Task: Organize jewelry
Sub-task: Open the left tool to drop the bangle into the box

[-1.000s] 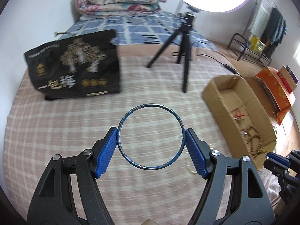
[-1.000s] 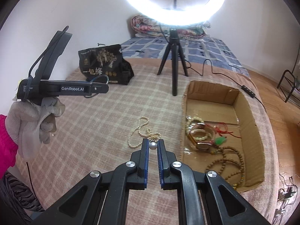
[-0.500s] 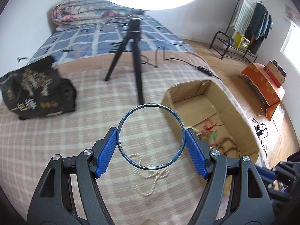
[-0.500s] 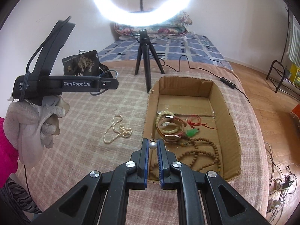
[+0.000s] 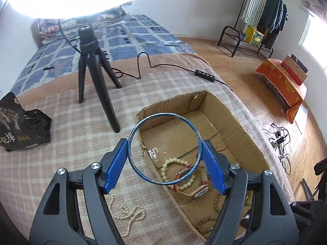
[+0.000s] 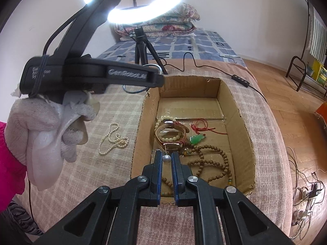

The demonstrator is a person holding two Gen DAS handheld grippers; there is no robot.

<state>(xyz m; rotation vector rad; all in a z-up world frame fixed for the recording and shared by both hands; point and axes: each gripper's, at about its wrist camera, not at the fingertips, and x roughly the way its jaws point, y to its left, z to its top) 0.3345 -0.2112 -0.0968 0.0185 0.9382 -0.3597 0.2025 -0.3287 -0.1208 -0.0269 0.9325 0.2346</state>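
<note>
The left gripper [image 5: 165, 164] fingers clamp a blue bangle [image 5: 165, 148] above the cardboard box's [image 6: 243, 122] near-left rim; the right gripper [image 6: 167, 159] pinches a pearl pendant [image 6: 166, 158] over the box. Next, probably lower and release both inside. A pearl necklace [image 6: 113, 138] waits left of the box.

I am at a bed [image 5: 61, 110] covered with a pink checked blanket. Beyond it lies a blue patchwork sheet [image 5: 134, 38] and a folded floral quilt [image 6: 163, 23] against a white wall [image 6: 235, 4]. A lit ring light [image 6: 134, 6] stands on a black tripod [image 5: 92, 65] on the bed. To my right is a wooden floor [image 5: 255, 94], a clothes rack [image 5: 263, 16] hung with garments, and a bright window [image 5: 310, 34].
</note>
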